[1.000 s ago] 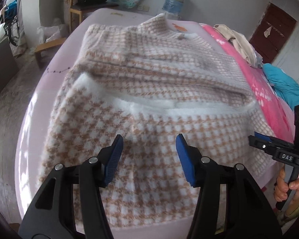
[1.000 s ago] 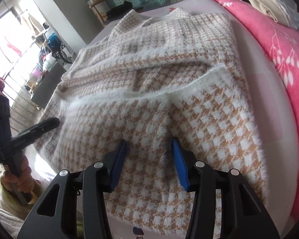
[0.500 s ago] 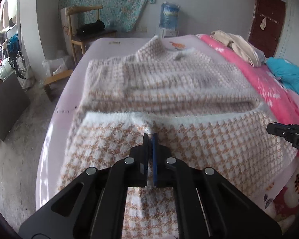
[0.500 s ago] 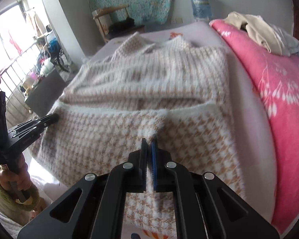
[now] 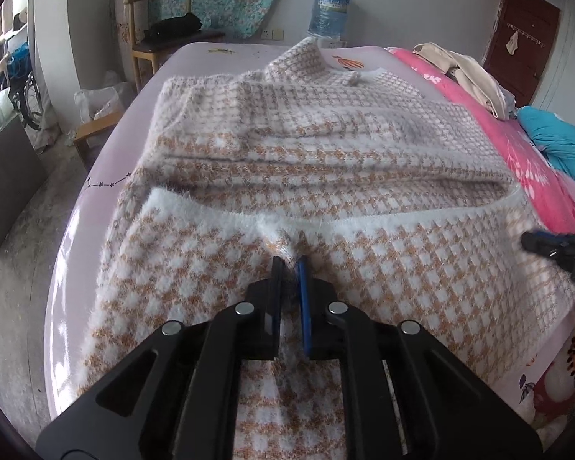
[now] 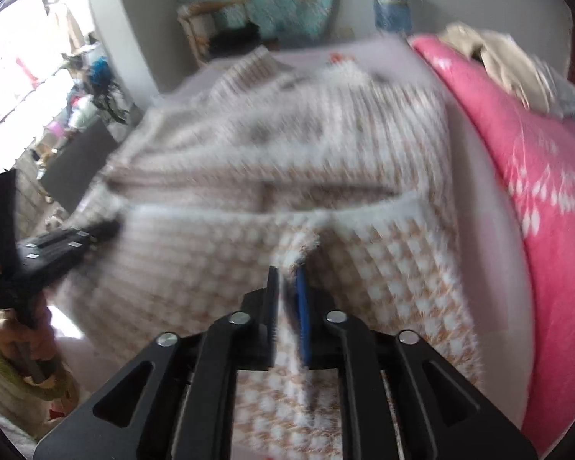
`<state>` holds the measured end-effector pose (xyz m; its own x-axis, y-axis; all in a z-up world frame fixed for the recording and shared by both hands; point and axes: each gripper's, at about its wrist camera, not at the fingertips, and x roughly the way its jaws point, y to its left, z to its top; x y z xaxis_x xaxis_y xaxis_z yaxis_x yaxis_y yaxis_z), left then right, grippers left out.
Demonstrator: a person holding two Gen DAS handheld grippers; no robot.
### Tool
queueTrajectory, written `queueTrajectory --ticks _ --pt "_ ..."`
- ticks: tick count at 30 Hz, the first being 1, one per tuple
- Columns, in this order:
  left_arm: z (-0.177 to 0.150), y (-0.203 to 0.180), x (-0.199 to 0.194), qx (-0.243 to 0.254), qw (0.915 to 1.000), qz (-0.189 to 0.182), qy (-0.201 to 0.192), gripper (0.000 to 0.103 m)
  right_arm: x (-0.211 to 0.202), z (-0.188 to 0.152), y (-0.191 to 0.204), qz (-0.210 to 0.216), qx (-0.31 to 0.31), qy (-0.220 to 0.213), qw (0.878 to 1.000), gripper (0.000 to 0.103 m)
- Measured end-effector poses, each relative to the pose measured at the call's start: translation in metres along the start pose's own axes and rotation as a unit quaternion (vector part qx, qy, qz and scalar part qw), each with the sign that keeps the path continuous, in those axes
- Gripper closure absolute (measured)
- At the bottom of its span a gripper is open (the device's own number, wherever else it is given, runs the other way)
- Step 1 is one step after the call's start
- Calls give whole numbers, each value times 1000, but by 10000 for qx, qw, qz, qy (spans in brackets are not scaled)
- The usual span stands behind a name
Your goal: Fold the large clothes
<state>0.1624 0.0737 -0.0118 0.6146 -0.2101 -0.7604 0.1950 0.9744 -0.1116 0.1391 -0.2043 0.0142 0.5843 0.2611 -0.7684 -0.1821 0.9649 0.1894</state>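
While both grippers grip it, the houndstooth sweater lies spread flat on the pale pink bedsheet, and all positions below are given relative to that sweater. Its long axis runs from the near hem to the far collar; the collar end points toward the water bottle against the far wall. The near portion is folded back over the body, with a fluffy white edge running crosswise about halfway along the garment.

Left gripper: over the near fold, roughly at mid-width. Its jaws stand narrow and are easing apart slightly, with a raised pinch of knit still caught between the pads.

Right gripper: also over the near fold, toward the sweater's right side. Its jaws are opening, a ridge of fabric still standing between them; this view is motion-blurred, so the contact is not fully clear.

Right of the sweater lies a pink floral blanket, carrying a beige garment and a teal item. Beyond the collar end, to the left, stands a wooden chair.
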Motion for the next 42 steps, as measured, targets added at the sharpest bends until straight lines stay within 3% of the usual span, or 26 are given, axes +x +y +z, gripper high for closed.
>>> queueTrajectory --ticks 1,2,7,12,14,17,21,24,26,29,33,38,42 --pt "0 0 0 3 10000 5 -3 94 -6 2 5 154 -78 -98 9998 69" --pt "0 0 0 3 10000 18 0 94 -9 3 9 273 -124 -152 9994 66" --pt "0 -1 1 -32 10000 65 6 94 9 -3 30 393 -460 -15 9982 63" --pt "0 -4 1 56 9999 154 -4 93 17 -3 12 -251 -314 36 9992 62" --pt "0 -5 1 71 9998 171 -13 93 7 -1 -6 -708 -126 -59 9974 62" --pt "1 -4 -1 51 9999 158 -17 92 -8 -3 -31 -728 288 -112 9969 62" --pt "2 -5 -13 89 9996 221 -178 89 -32 -3 -24 -287 244 -390 9985 62" --pt "3 -3 -22 76 9992 317 -234 88 -35 -3 13 203 -337 -548 9977 62" --pt "3 2 -29 -25 9990 356 -262 87 -28 -4 33 547 -623 -526 9952 62" --pt "1 12 -41 -170 9981 485 -331 82 -3 -11 61 703 -1056 -245 9916 62" --pt "-2 29 -53 -343 9966 612 -430 75 35 -27 70 409 -1338 272 9898 62" --pt "5 44 -46 -434 9955 738 -409 69 12 -16 62 279 -1341 82 9905 62" --pt "15 50 -25 -351 9959 811 -196 66 -10 2 16 -375 -808 -270 9957 54"
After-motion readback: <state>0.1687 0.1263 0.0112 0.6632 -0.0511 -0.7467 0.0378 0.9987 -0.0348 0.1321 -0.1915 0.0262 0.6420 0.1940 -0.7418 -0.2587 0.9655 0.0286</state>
